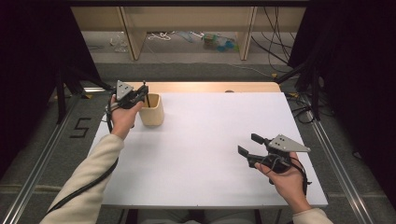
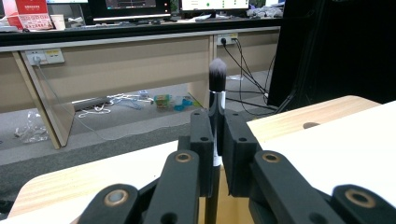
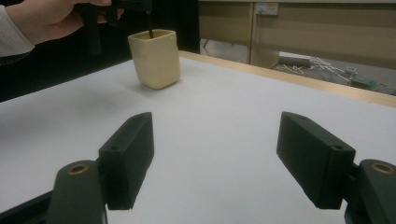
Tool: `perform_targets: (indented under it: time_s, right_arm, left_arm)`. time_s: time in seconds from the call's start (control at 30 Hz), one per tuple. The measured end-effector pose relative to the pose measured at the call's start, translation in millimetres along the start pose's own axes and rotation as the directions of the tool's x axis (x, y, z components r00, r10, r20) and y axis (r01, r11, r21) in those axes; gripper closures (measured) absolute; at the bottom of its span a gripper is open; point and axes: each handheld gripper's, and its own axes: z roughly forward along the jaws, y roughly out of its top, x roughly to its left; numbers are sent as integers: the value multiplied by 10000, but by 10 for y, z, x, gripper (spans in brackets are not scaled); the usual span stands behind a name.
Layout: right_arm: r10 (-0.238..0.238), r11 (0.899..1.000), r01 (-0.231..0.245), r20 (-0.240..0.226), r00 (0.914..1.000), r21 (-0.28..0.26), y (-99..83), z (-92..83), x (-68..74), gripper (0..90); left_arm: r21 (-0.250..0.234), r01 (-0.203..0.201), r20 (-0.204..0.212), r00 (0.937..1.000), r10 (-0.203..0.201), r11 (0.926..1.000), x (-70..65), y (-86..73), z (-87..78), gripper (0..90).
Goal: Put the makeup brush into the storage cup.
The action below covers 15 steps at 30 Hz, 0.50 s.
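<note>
The brush (image 2: 217,79) stands upright, bristles up, its handle dipping into the cream cup (image 1: 152,110) at the table's (image 1: 210,135) far left; the left gripper (image 1: 140,93) pinches it, probably to steady it. The right gripper (image 1: 250,145) rests near right, jaws apart, empty.

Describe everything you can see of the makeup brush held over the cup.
The brush is slim, with a black handle, a pale band below the head and a rounded tuft of dark bristles tipped lighter. It stands upright, bristles up, clamped between the shut jaws of the left tongs. Its lower end dips into the open top of the cream cup near the white table's far left corner; whether it touches the cup's inside cannot be told.
</note>
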Motion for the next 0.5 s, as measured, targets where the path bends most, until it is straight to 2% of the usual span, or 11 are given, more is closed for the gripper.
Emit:
perform_targets:
  time_s: [0.33,0.37,0.5]
  right_arm:
    - [9,10000,-9,-9,10000,-9,1,-1,1,286]
    - [-73,9998,70,118,9999,187,8,-17,-1,286]
    - [-3,10000,3,-1,10000,11,0,1,0,286]
  left_arm:
    - [17,36,-6,10000,-36,10000,7,-20,7,837]
    - [18,42,-4,10000,-42,10000,7,-23,8,838]
    - [43,118,-17,9999,-118,9999,5,-38,15,837]
